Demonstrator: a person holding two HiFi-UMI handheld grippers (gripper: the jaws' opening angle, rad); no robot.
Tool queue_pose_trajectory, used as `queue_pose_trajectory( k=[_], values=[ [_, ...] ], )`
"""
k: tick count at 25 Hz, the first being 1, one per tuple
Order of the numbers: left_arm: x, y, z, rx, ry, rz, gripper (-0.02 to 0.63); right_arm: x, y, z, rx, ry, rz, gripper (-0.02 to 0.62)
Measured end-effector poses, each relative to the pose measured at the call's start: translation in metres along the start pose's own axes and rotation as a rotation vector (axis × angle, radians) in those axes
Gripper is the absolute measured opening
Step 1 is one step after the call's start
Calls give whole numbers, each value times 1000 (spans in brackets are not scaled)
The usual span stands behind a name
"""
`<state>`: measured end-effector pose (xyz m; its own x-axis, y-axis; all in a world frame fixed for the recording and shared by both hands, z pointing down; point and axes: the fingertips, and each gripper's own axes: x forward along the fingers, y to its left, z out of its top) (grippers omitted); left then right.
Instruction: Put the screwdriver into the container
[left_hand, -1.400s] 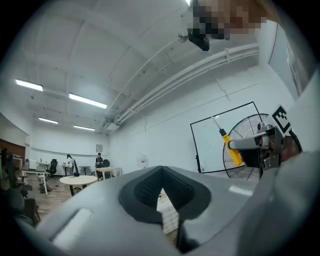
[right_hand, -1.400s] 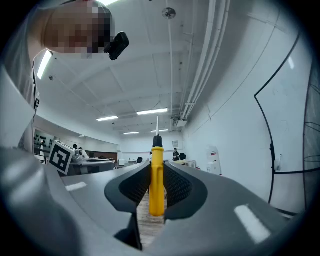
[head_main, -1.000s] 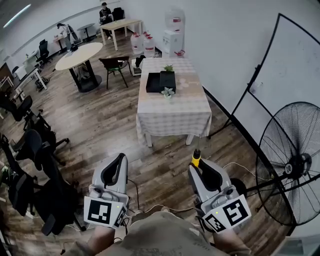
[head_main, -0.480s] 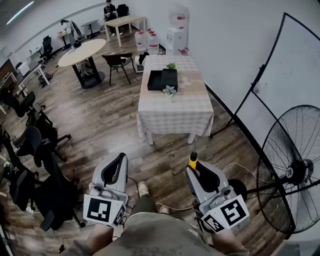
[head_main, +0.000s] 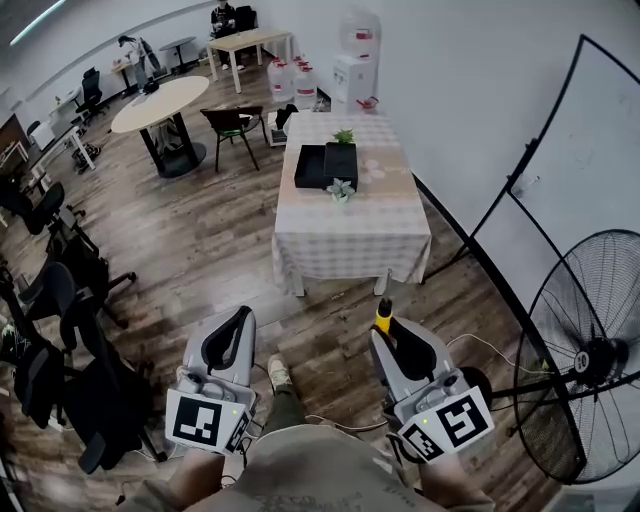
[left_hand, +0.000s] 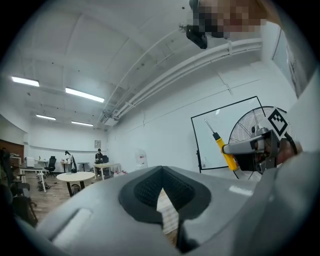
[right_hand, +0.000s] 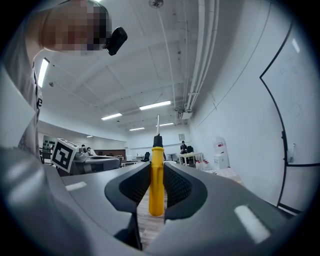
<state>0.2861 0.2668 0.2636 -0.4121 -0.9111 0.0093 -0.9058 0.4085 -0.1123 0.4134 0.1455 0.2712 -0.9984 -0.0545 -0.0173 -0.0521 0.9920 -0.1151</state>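
Separating screwdriver (head_main: 384, 319) from container (head_main: 323, 164): wood floor (head_main: 225, 250); chairs (head_main: 68, 292) left, fan (head_main: 585, 365) right.

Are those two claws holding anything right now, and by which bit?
The right gripper is shut on a screwdriver, gripping its yellow handle, with the metal shaft sticking out past the jaws. The left gripper is shut on nothing.

In the head view, the fingers (head_main: 380, 352) of the right gripper (head_main: 390, 330) hide most of the screwdriver (head_main: 383, 318); only its yellow end shows. The black container (head_main: 322, 165) on the far bench (head_main: 350, 225) is too small to see inside. The bottom edge cuts off the left hand (head_main: 197, 478) and right hand (head_main: 455, 487), and the right edge cuts off the fan (head_main: 590, 360).
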Motion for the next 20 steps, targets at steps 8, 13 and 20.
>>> queue_pose_trajectory(
  k=[8,13,20],
  values=[
    [43,81,-6,-27,-6,49,0,88,-17,-6,-13,54,15,106],
    [95,142,-16,-30,15,39,0,163,-35,-11,-8,83,-2,106],
    [159,242,-22,-59,22,29,0,272,-48,-17,-38,134,-47,104]
  ],
)
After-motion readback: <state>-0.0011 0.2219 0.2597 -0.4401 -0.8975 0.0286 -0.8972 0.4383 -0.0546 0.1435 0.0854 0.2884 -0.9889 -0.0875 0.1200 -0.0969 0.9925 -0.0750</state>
